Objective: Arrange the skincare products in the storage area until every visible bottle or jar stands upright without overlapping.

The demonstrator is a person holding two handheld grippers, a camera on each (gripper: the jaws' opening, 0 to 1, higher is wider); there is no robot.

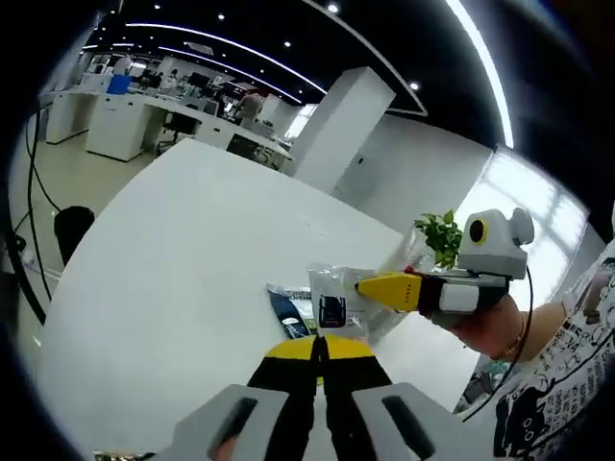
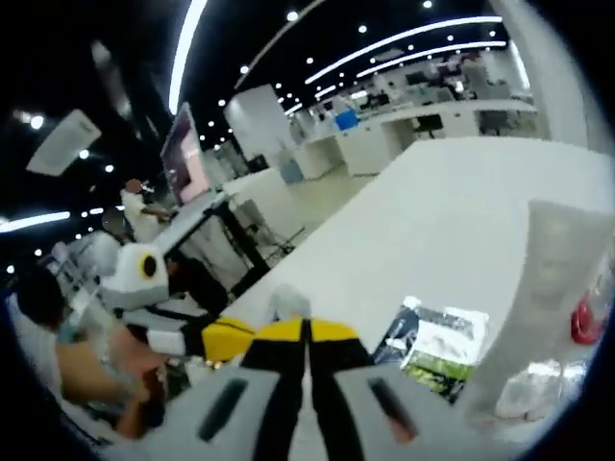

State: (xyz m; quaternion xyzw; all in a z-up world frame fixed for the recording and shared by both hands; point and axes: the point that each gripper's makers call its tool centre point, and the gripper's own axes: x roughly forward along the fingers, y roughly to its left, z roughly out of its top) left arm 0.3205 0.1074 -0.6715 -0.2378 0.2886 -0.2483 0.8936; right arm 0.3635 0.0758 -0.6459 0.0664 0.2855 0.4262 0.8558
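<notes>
Stock, left to right, left gripper view.

1. Table (image 1: 192, 279): white, broad, bare on its left part.
2. My left claw (image 1: 321, 348): jaws pressed together, tips yellow, nothing between them. Hangs over the near edge, pointed at the goods.
3. Sachet (image 1: 286, 313): dark, flat on the table, just beyond my tips.
4. Clear packet (image 1: 332, 296): crinkled plastic with a dark item inside, touching the sachet. Lying, not upright.
5. My right claw (image 1: 370, 285): yellow tip at the packet's edge; I cannot tell how far it is parted or whether it grips.
6. Plant (image 1: 440, 233): green, behind.

Right gripper view:
1. My right claw (image 2: 306, 334): jaws together, empty.
2. Sachet (image 2: 434, 348): flat.
3. Tube (image 2: 538, 307): pale, leaning at right.

Handling, my judgement: part the left jaws first, pin the packet with 1 claw, draw the item out with the other, then stand each piece apart.
</notes>
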